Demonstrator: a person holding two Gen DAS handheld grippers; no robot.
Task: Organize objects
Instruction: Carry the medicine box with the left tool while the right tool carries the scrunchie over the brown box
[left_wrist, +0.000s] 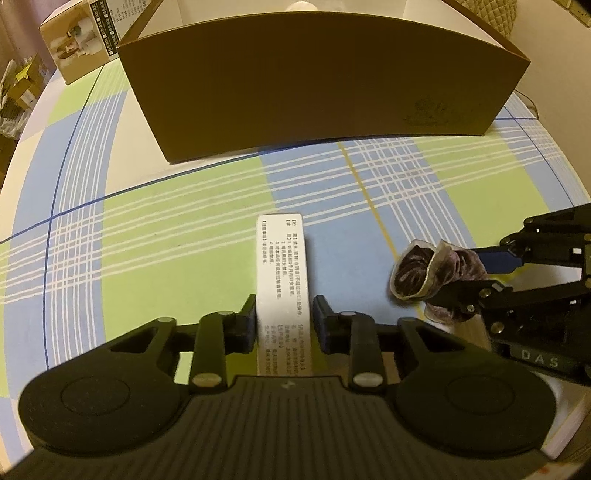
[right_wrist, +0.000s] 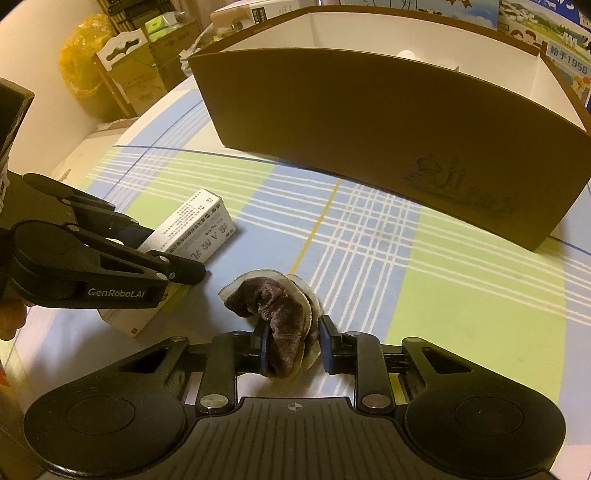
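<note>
Two tongs are at work, and we hold one in each hand. Our left tongs have their jaws around a long white box with small black print on it. The left pad looks to be touching the box. On the right side we see a thin gap, so we cannot tell if the grip is tight. The white box lies flat on the counter and points toward 12 o'clock in the left wrist view.

Our right tongs are clamped on a dark purple velvet scrunchie with a pale see-through frill. The blue pads press it from both sides. The scrunchie bunches up between them and sticks out toward 11 o'clock. From the left wrist view the scrunchie sits at 3 o'clock, just beside the white box but apart from it. From the right wrist view the white box is at 10 o'clock, with the left tongs around it.

The counter has a cloth with blue, green and white checks. Past both tongs, at 12 o'clock, stands a big open brown cardboard box with white inside walls. It is well apart from the white box and the scrunchie. A smaller carton with a picture stands at 10 o'clock, near the big box's corner.
</note>
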